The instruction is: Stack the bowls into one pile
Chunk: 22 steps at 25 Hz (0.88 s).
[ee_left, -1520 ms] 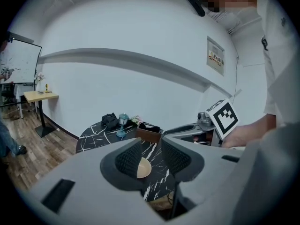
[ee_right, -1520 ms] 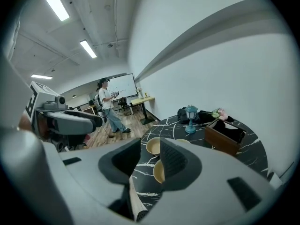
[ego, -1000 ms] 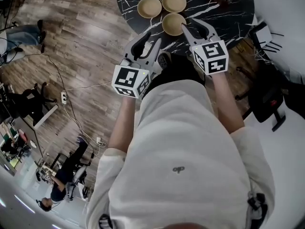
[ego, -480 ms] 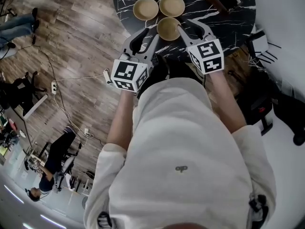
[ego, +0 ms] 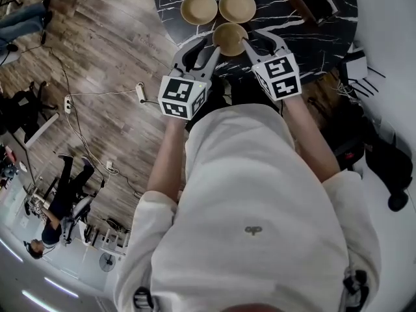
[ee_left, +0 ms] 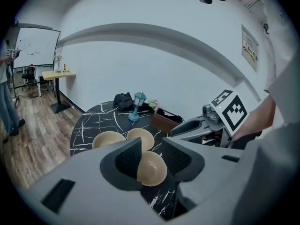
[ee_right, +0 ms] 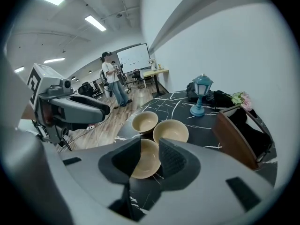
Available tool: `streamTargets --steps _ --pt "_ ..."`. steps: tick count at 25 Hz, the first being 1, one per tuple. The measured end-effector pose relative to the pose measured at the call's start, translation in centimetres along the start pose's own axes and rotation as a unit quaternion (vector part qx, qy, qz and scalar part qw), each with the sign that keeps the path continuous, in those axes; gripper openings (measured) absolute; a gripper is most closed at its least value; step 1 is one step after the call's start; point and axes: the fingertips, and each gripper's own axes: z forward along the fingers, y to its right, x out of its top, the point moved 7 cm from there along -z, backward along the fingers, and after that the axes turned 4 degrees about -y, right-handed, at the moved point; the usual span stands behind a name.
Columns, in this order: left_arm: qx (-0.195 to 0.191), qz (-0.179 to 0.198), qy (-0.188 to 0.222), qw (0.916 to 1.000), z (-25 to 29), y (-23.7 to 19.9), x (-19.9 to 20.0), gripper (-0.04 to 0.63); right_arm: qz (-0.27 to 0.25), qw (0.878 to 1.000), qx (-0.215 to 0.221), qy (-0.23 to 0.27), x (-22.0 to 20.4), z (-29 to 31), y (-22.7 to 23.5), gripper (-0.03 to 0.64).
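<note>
Three tan bowls sit apart on the black marble table (ego: pixel 305 28): one at the back left (ego: pixel 199 8), one at the back right (ego: pixel 237 6), one nearest me (ego: pixel 230 38). My left gripper (ego: pixel 203 45) hangs open just left of the nearest bowl, over the table's edge. On that bowl's right, my right gripper (ego: pixel 261 39) is open too. In the left gripper view the nearest bowl (ee_left: pixel 151 168) shows through the gap of the open left gripper (ee_left: pixel 151 157), not touched. The right gripper view shows the same bowl (ee_right: pixel 145 159) beyond the open right gripper (ee_right: pixel 149 156).
A teal lantern (ee_right: pixel 200 95), a black bag (ee_left: pixel 123 99), flowers and a brown wooden box (ee_right: pixel 234 139) stand at the table's far side. Cables and a power strip (ego: pixel 139 93) lie on the wood floor. People stand near a whiteboard (ee_right: pixel 133 57).
Both grippers have moved forward and now flank the nearest bowl. The left gripper came in from the floor side toward the table's edge. Both stay open.
</note>
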Motion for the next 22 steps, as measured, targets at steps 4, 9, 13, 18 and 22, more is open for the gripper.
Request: streamTargets --steps 4,9,13,18,22 --pt "0.009 -0.016 -0.008 0.9998 0.8 -0.2 -1.0 0.121 -0.006 1.0 0.008 -0.019 -0.9 0.7 0.3 0.12" --pt "0.015 -0.026 -0.017 0.9994 1.6 -0.7 -2.3 0.121 -0.014 0.999 0.013 -0.04 -1.9 1.7 0.3 0.12" --pt "0.015 -0.037 -0.025 0.9989 2.2 -1.3 -3.4 0.121 -0.017 0.998 0.012 -0.054 -2.4 2.4 0.4 0.118" --pt "0.009 -0.049 -0.041 0.9979 3.2 -2.2 -5.1 0.121 -0.014 0.997 0.013 -0.074 -3.4 3.6 0.7 0.114" --pt "0.004 -0.039 -0.059 0.9975 4.5 -3.1 -6.3 0.12 -0.003 0.996 0.008 -0.089 -4.0 4.8 1.2 0.114"
